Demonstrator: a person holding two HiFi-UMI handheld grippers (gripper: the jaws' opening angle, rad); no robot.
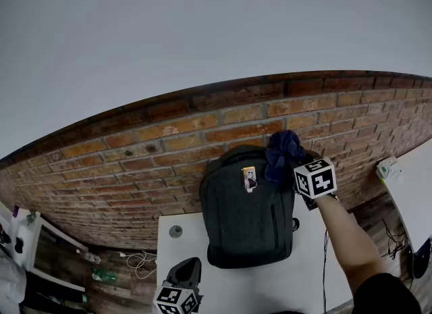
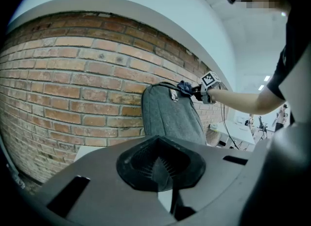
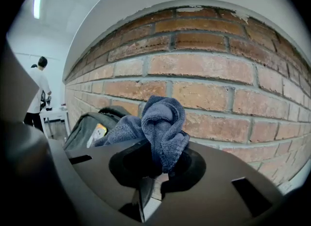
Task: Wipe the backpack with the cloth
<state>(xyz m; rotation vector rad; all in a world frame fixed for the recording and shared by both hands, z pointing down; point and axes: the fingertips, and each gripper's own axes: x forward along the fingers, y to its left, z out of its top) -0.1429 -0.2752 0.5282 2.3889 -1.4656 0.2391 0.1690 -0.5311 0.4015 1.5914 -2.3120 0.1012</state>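
Brick wall (image 1: 135,164), red, as backdrop; white table (image 1: 182,265) set against it. Backpack (image 1: 246,218), dark grey, upright on the table against the wall, well ahead of the left gripper (image 2: 163,172) and just below and left of the right gripper (image 3: 151,171). Left gripper: low at the table's near edge, jaws pressed together, nothing between them. Right gripper: raised at the backpack's top right corner, jaws pinching the cloth (image 1: 283,152), blue, bunched, at the backpack's top edge. Tag (image 1: 250,179), yellow and white, on the backpack's upper front, just left of the right gripper.
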